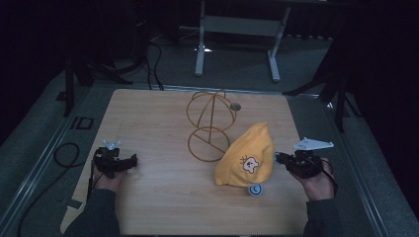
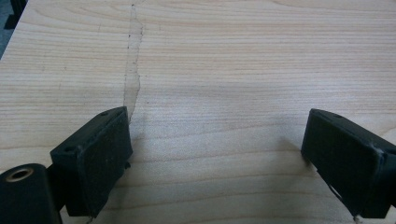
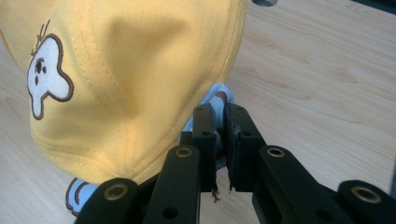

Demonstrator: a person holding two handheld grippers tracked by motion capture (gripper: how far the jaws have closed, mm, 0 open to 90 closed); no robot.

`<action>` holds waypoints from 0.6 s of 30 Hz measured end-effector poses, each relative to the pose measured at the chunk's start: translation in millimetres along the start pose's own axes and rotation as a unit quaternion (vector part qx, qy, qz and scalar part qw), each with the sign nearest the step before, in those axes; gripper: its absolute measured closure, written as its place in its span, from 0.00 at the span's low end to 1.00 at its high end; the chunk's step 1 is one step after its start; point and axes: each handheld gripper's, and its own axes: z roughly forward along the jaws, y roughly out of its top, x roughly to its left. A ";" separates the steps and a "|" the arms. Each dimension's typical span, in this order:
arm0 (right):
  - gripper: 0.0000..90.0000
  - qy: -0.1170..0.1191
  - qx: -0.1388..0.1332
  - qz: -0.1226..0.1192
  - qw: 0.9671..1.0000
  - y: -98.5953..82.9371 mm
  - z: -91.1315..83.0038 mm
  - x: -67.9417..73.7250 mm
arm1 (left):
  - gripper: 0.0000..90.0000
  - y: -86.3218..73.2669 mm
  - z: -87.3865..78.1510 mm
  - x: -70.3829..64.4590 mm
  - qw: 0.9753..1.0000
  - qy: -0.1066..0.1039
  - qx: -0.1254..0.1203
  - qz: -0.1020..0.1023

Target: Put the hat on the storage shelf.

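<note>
A yellow cap [image 1: 247,155] with a white cartoon patch lies crumpled right of the table's middle, a light blue part [image 1: 255,189] peeking out beneath it. My right gripper [image 1: 277,158] is at the cap's right side. In the right gripper view its jaws [image 3: 222,116] are shut on a light blue edge [image 3: 219,93] that sticks out from under the yellow cap [image 3: 130,70]. A golden wire stand [image 1: 210,126], a sphere over a ring base, rises just left of the cap. My left gripper [image 1: 129,162] rests low at the table's left, open over bare wood [image 2: 215,154].
The wooden table [image 1: 158,197] has a round cable hole [image 1: 235,106] behind the stand. A pale scratch [image 2: 133,70] runs across the wood ahead of the left jaws. Black cables [image 1: 66,153] loop on the floor at left; a metal frame [image 1: 237,29] stands behind.
</note>
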 end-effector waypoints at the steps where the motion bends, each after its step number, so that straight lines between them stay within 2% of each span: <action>1: 0.93 -0.002 0.000 -0.001 1.000 1.3 0.1 -2.7 | 0.10 0.0 0.0 0.0 1.000 0.000 0.000 0.000; 6: 0.93 -0.009 0.005 0.004 1.000 8.5 -0.8 -15.8 | 0.10 0.0 -0.1 0.0 1.000 0.000 0.000 0.000; 9: 0.93 -0.015 0.006 -0.002 1.000 13.5 -3.9 -21.6 | 0.10 0.1 -0.1 0.0 1.000 0.000 0.001 0.000; 18: 0.93 -0.029 0.000 -0.019 0.999 31.3 -23.5 -23.5 | 0.10 0.0 -0.1 0.0 1.000 0.000 0.000 0.000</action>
